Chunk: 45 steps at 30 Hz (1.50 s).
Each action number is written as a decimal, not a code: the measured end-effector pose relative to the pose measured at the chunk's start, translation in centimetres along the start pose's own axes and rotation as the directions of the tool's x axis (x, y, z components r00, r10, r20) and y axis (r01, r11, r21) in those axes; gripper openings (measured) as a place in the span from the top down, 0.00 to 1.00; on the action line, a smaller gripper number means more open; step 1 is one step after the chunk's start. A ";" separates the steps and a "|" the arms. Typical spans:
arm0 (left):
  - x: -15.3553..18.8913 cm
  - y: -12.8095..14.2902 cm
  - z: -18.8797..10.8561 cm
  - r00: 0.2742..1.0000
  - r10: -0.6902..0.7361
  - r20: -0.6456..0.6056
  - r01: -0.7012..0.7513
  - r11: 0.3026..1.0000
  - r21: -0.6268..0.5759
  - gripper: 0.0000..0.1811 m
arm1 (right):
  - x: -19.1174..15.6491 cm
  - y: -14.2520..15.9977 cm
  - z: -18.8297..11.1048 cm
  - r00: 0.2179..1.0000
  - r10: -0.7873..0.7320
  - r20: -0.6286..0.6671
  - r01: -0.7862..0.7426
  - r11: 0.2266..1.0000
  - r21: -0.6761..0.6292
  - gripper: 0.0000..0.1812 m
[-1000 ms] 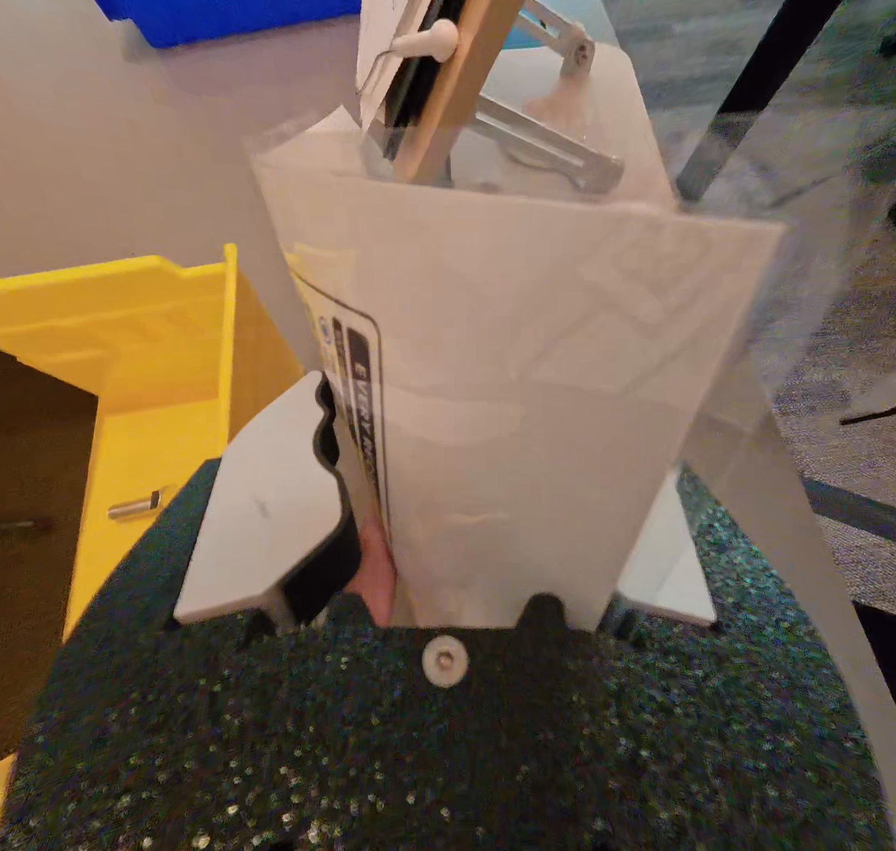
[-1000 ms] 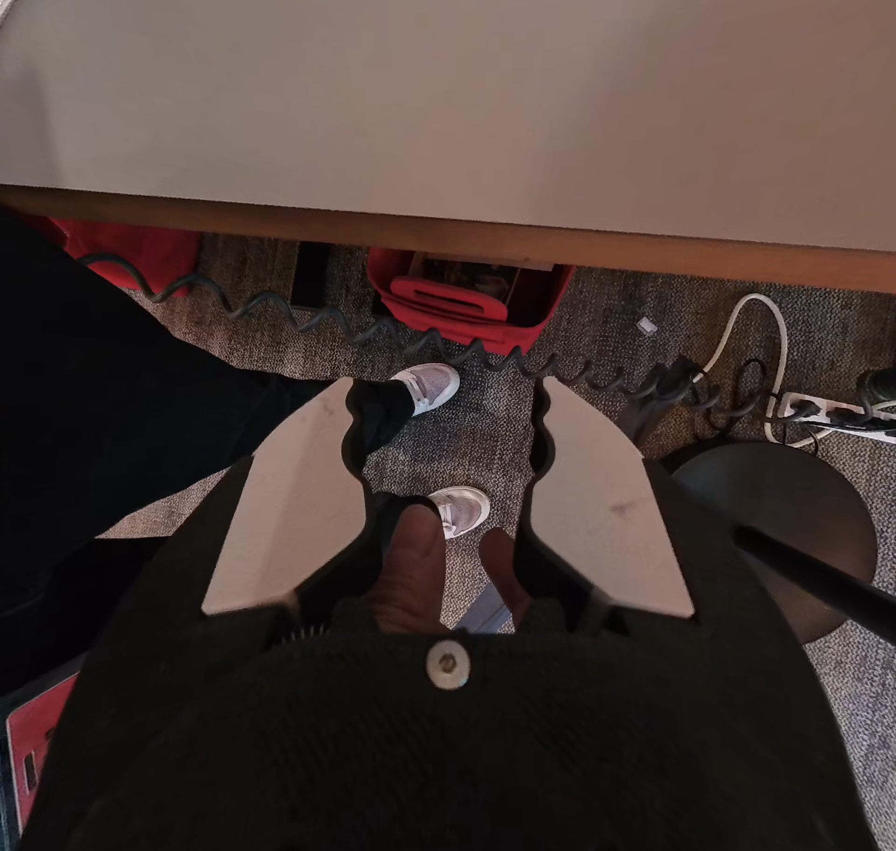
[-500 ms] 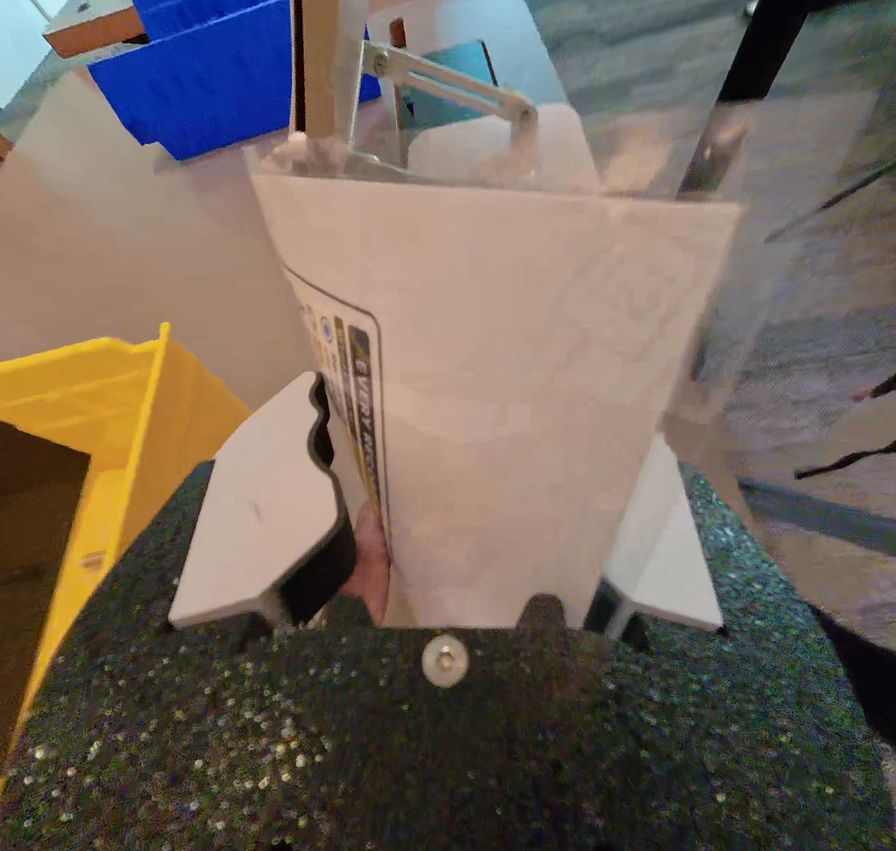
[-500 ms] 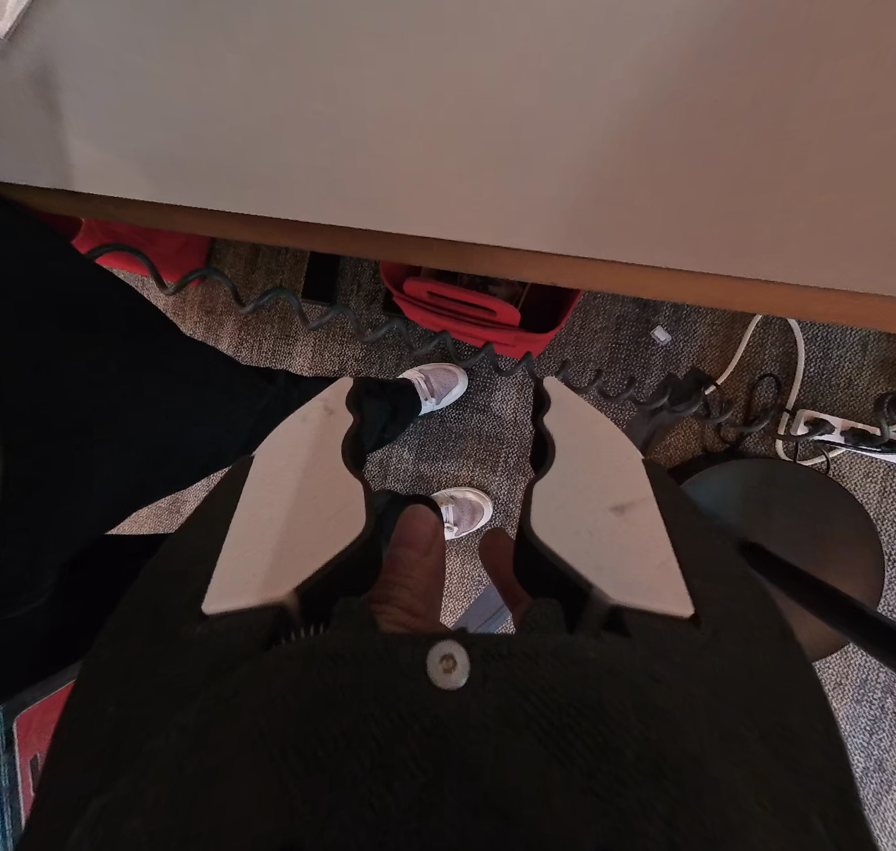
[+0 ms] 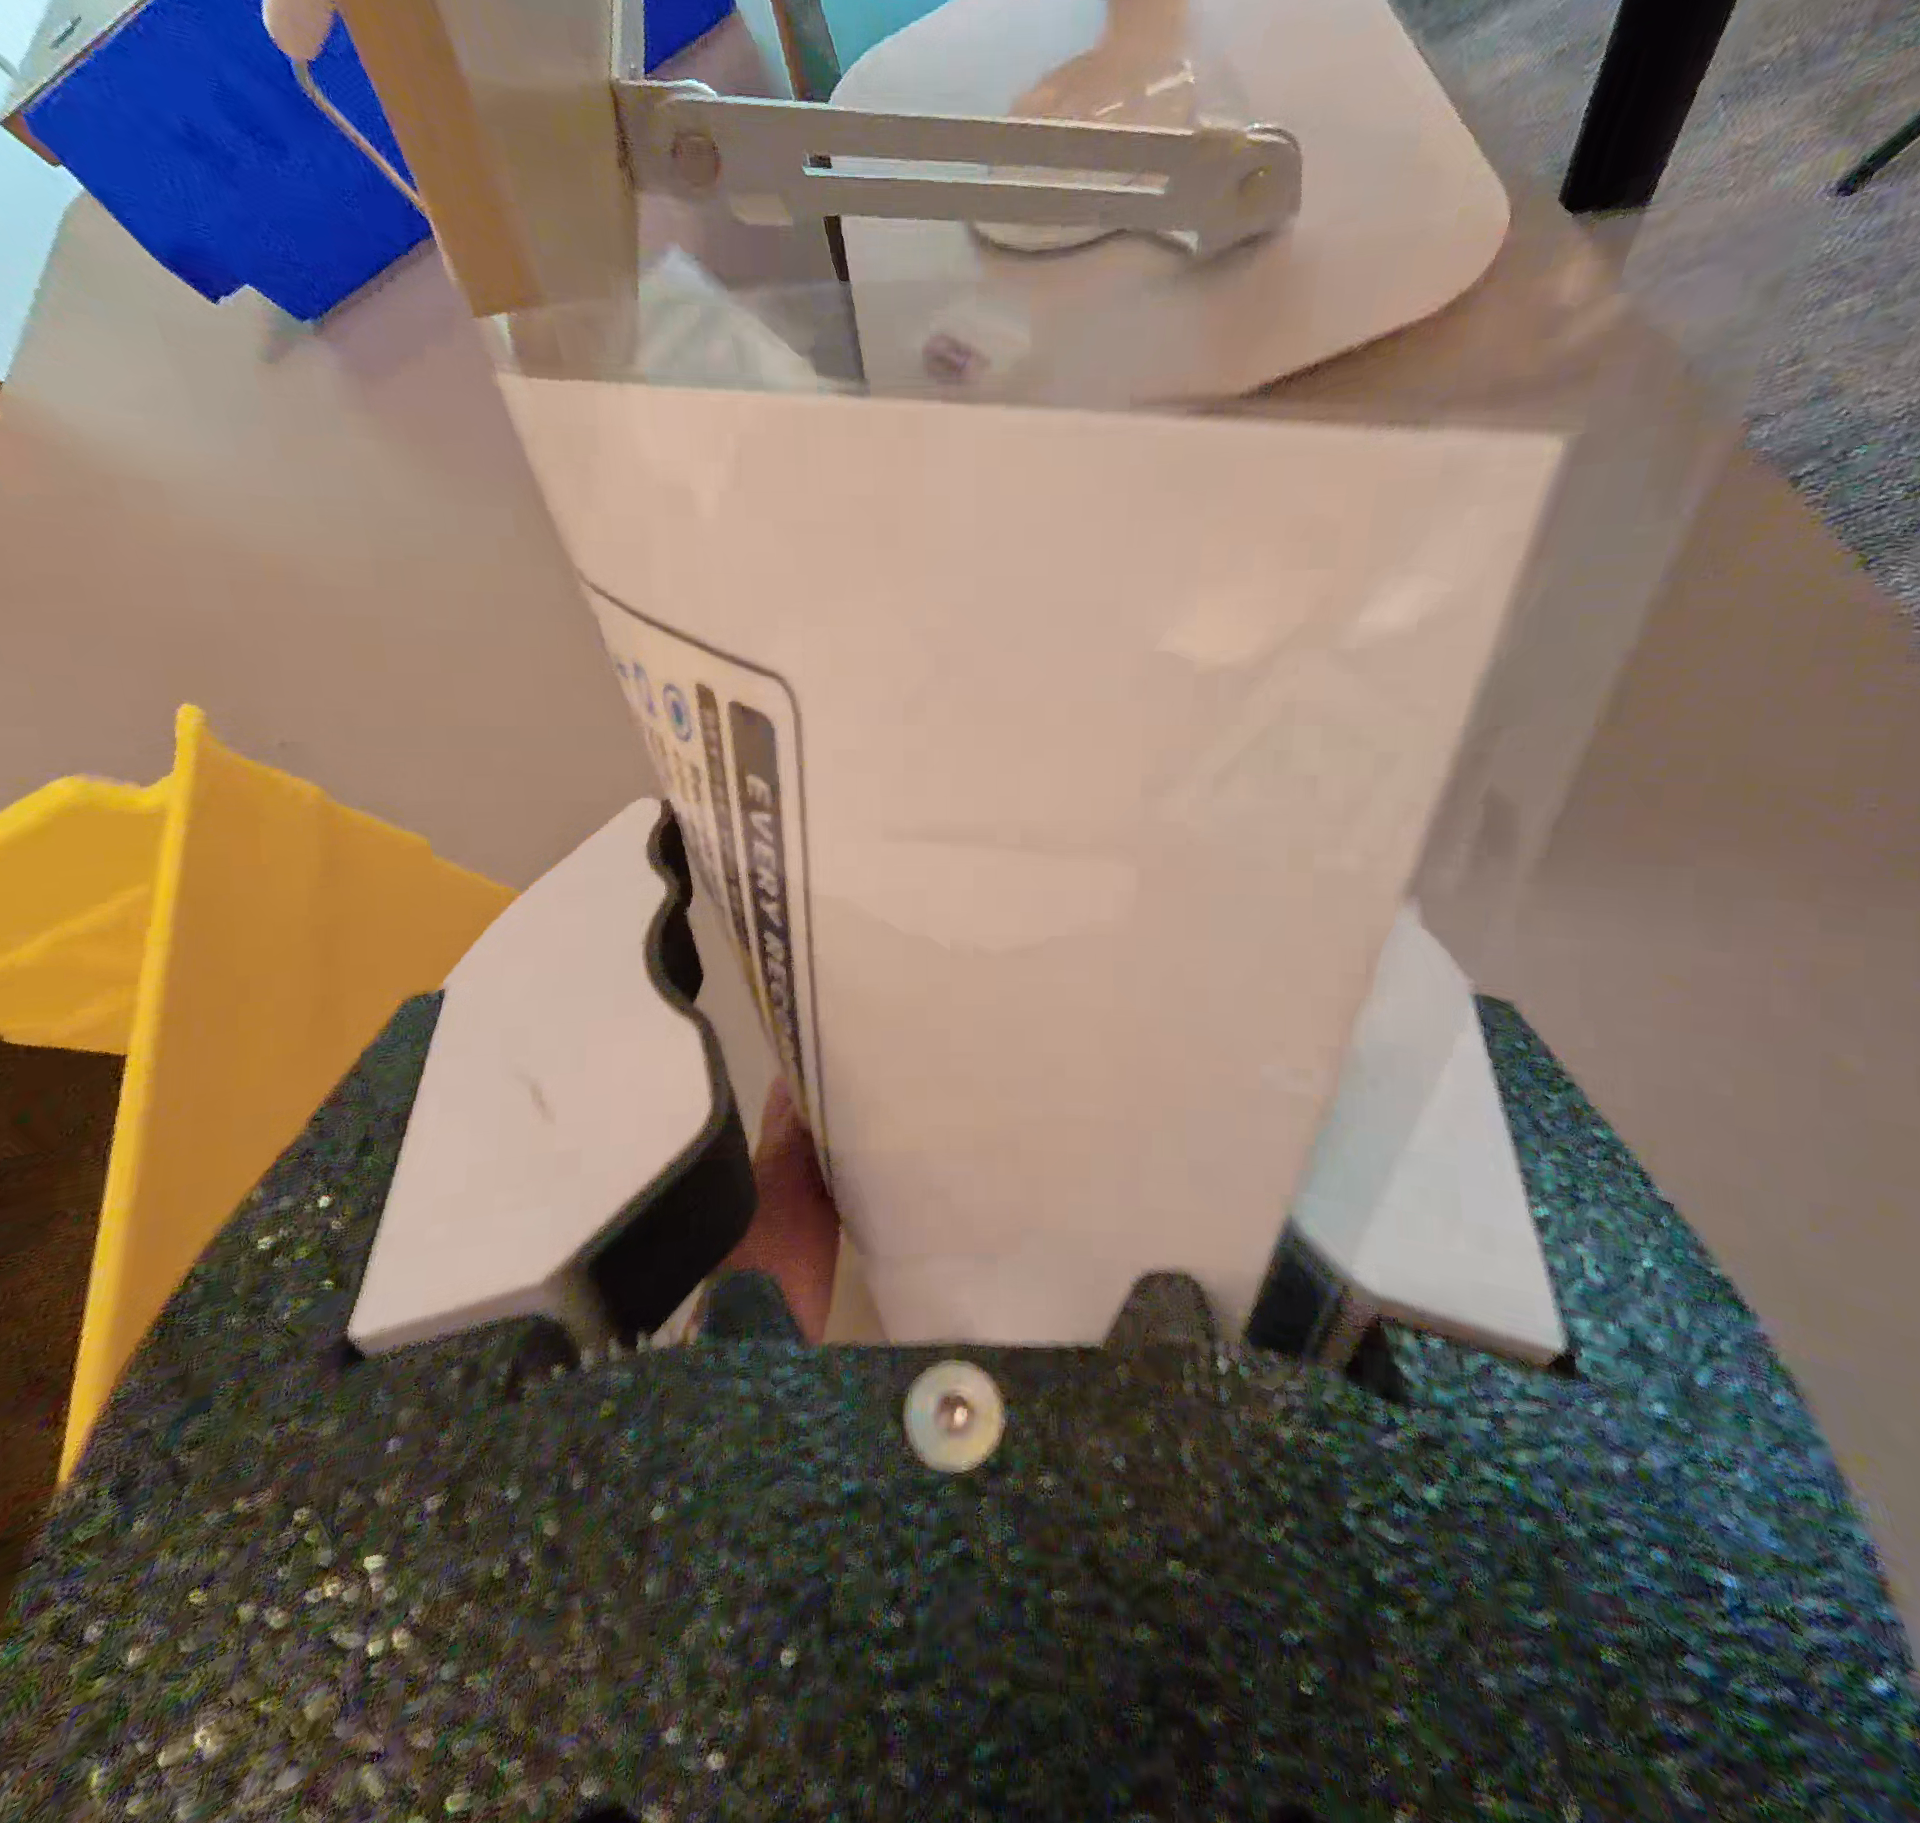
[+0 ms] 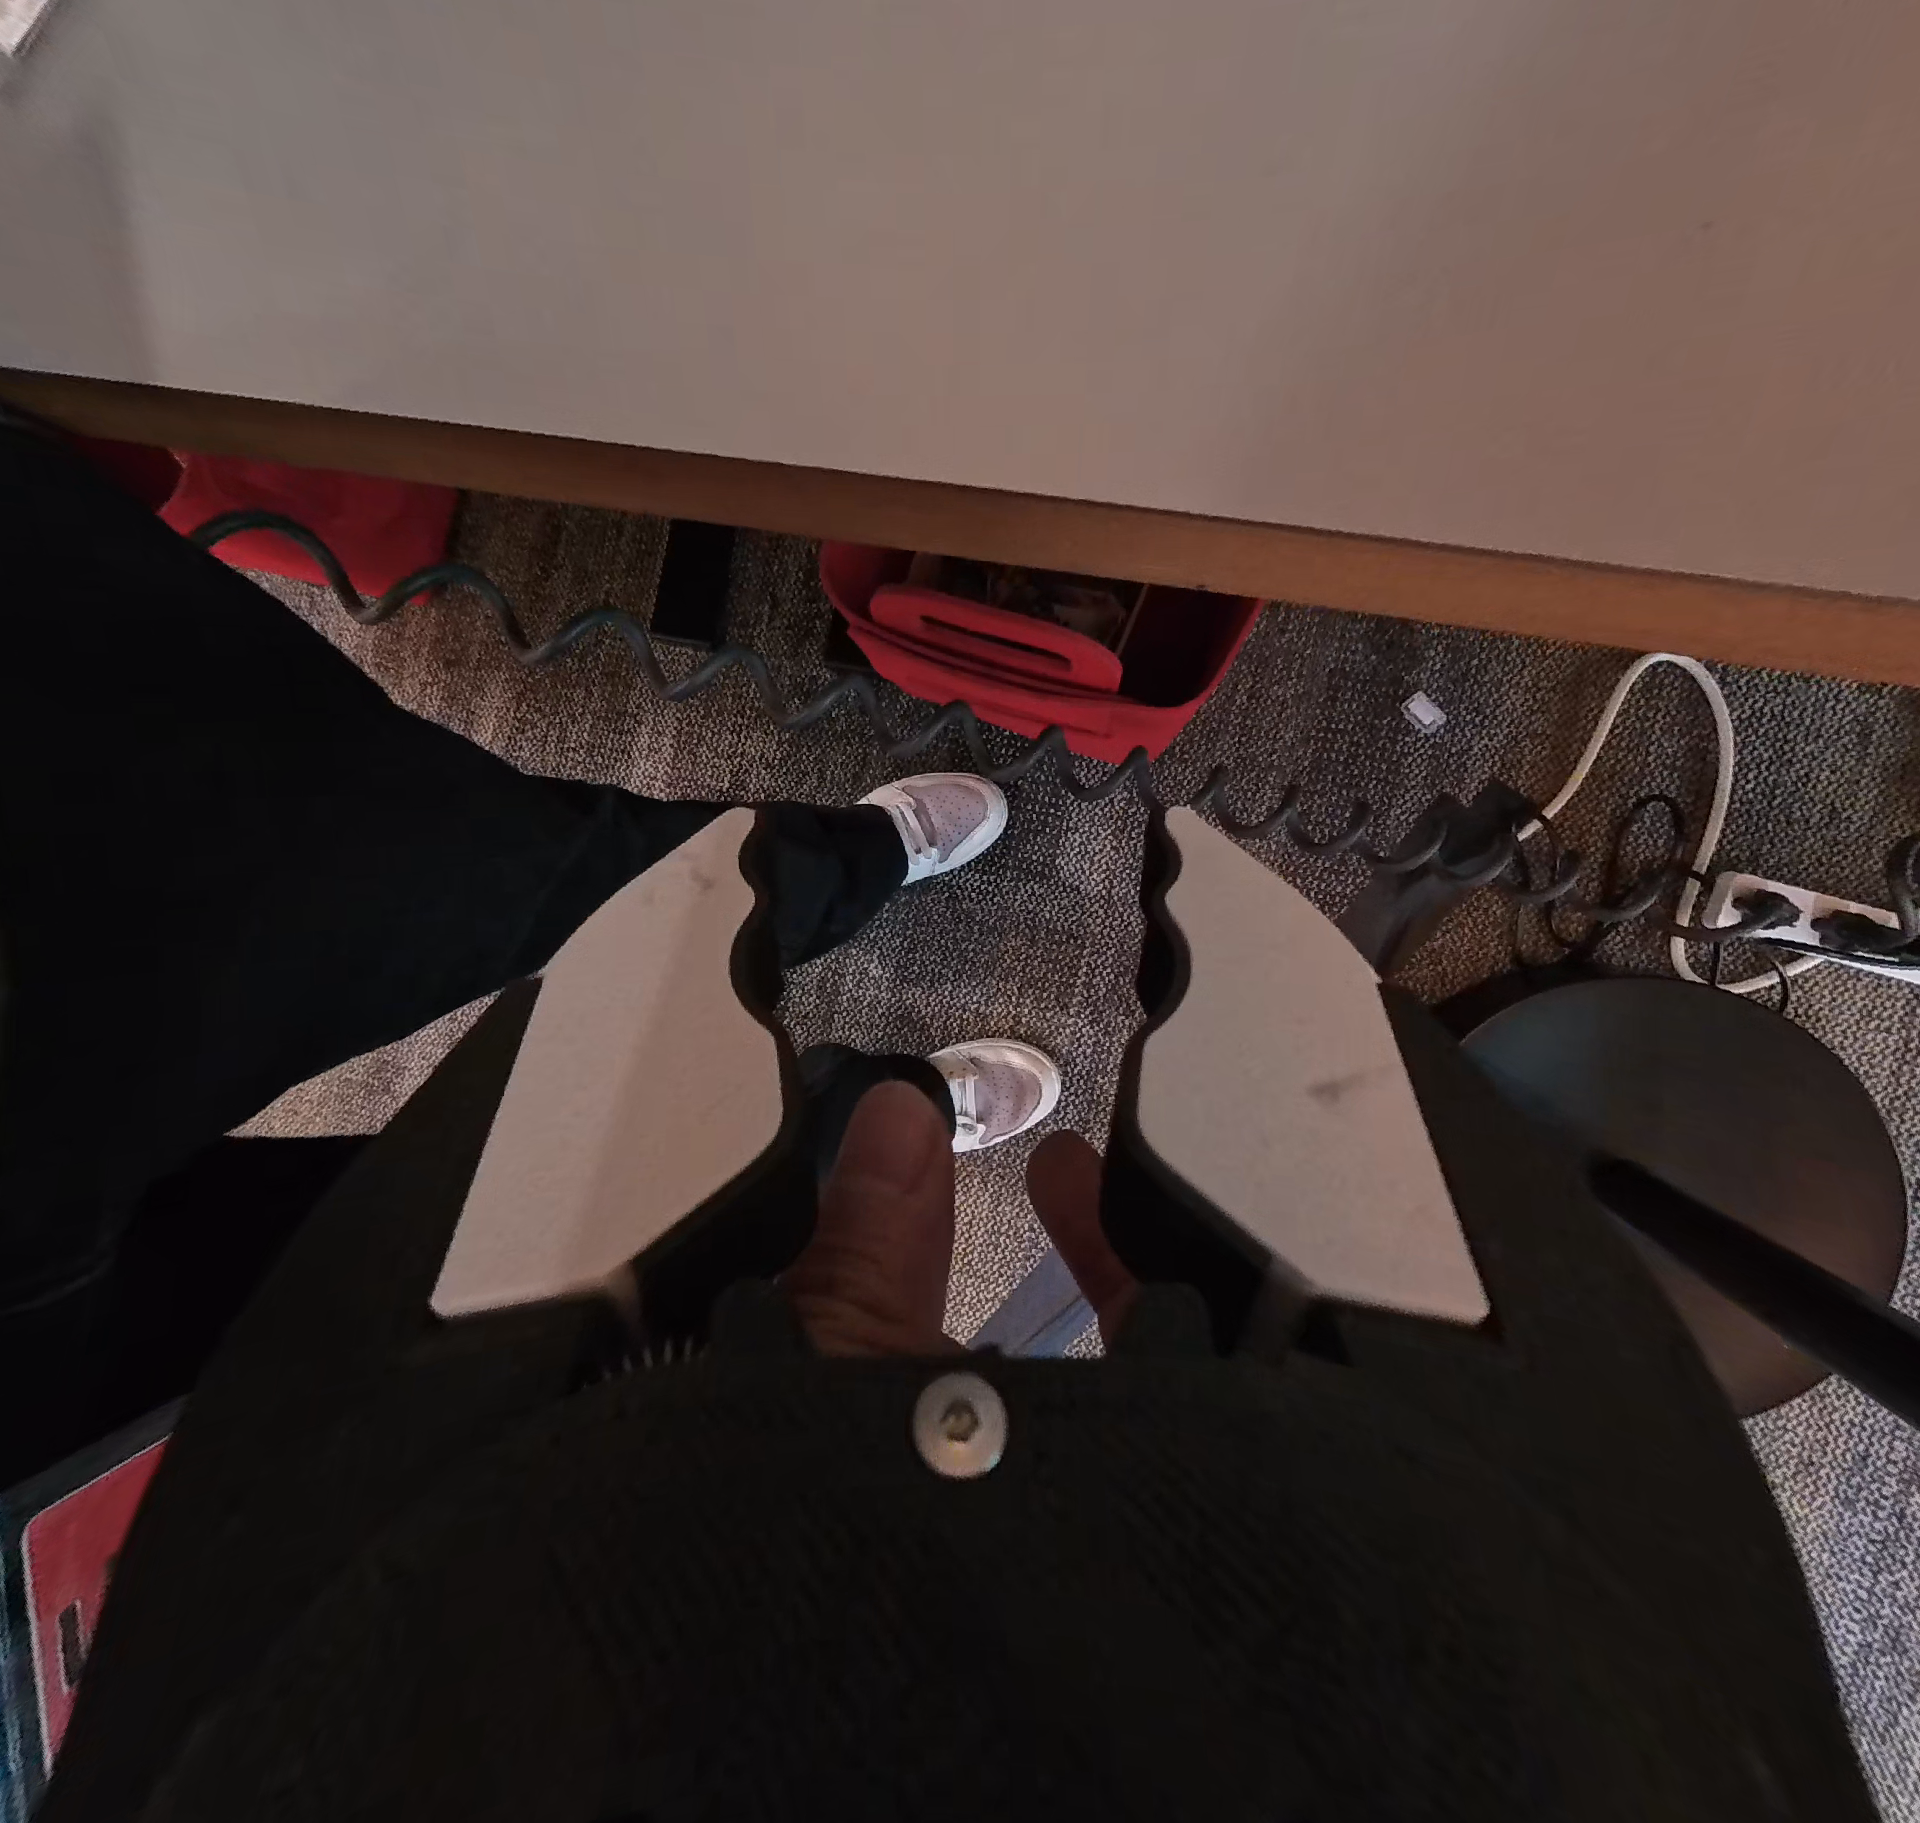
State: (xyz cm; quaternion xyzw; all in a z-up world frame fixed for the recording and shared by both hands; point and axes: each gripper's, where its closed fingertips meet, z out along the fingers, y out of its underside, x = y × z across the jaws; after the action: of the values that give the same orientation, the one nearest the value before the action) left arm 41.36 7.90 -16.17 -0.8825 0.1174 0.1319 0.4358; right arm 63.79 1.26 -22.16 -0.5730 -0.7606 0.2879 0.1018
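Note:
My left gripper is shut on a white plastic bag that has a clear top strip and a printed label on its left side. The bag stands upright between the jaws and hides the right finger's tip. Just beyond the bag's top is a white-based device with a metal bracket and a wooden bar. My right gripper is open and empty. It hangs off the table's near edge, above the carpet and a person's shoes.
A yellow bin sits at the left of the grey table, and a blue bin at the far left. Under the table are a red basket, a coiled black cable, a power strip and a round black stand base.
My left gripper has carried the bag closer to the device, which now looms larger above the bag's top. The yellow bin has slid down-left in view. The right gripper has barely moved.

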 end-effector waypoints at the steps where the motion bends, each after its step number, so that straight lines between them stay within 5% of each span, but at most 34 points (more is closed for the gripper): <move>1: 0.0 -0.2 0.2 1.000 -0.013 -0.022 0.013 1.000 0.005 0.46 | 0.0 0.0 0.0 1.000 0.001 0.001 -0.001 1.000 0.000 0.62; 7: 0.5 0.2 -0.4 0.987 -0.049 -0.156 0.044 0.999 -0.032 0.45 | -0.4 0.4 -0.1 1.000 0.010 0.005 -0.010 1.000 0.002 0.63; 11: 1.1 1.6 -2.3 0.983 0.080 -0.164 -0.096 0.991 -0.088 0.45 | -0.5 0.7 -0.2 1.000 0.017 0.005 -0.017 1.000 0.001 0.63; 12: 2.4 2.1 -3.1 0.963 0.118 -0.240 -0.144 0.985 -0.093 0.54 | -0.4 0.8 -0.3 1.000 0.019 0.004 -0.019 1.000 0.001 0.63; 14: 4.0 2.6 -4.5 0.935 0.199 -0.294 -0.234 0.968 -0.089 0.46 | -0.2 0.9 -0.4 1.000 0.018 0.001 -0.018 1.000 -0.002 0.63; 16: 3.8 2.7 -5.6 0.946 0.162 -0.281 -0.199 0.974 -0.107 0.51 | 0.1 0.9 -0.7 1.000 0.020 -0.007 -0.020 1.000 -0.001 0.63; 19: 4.0 5.5 -8.3 0.915 0.096 -0.391 -0.212 0.940 -0.266 0.54 | 0.4 1.1 -1.0 0.999 0.028 -0.016 -0.028 1.000 -0.003 0.63; 22: 1.9 6.6 -10.0 0.948 0.012 -0.319 -0.126 0.932 -0.339 0.54 | 0.5 1.4 -1.1 0.999 0.030 -0.015 -0.030 1.000 -0.006 0.63; 28: -1.5 2.8 -9.7 0.939 -0.343 -0.025 0.341 0.937 -0.074 0.52 | -0.2 1.4 -0.7 1.000 0.023 0.002 -0.023 1.000 -0.010 0.63; 34: 1.2 0.7 -6.5 0.986 -0.168 0.020 0.167 0.985 0.040 0.51 | -0.7 1.0 -0.2 1.000 0.001 0.016 0.000 1.000 -0.016 0.63; 39: 3.3 1.8 -3.5 0.980 -0.182 -0.077 0.175 0.981 -0.086 0.52 | -0.8 1.0 -0.3 1.000 -0.005 0.017 0.006 1.000 -0.022 0.63; 45: -0.7 0.9 -2.5 0.958 -0.262 0.117 0.259 0.965 0.039 0.55 | -0.9 1.0 -0.3 1.000 0.001 0.016 -0.001 1.000 -0.019 0.63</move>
State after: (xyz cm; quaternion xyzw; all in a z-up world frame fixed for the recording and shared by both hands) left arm 40.72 5.43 -15.12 -0.8756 -0.0251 0.1253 0.4658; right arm 65.05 0.75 -22.35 -0.5721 -0.7638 0.2850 0.0902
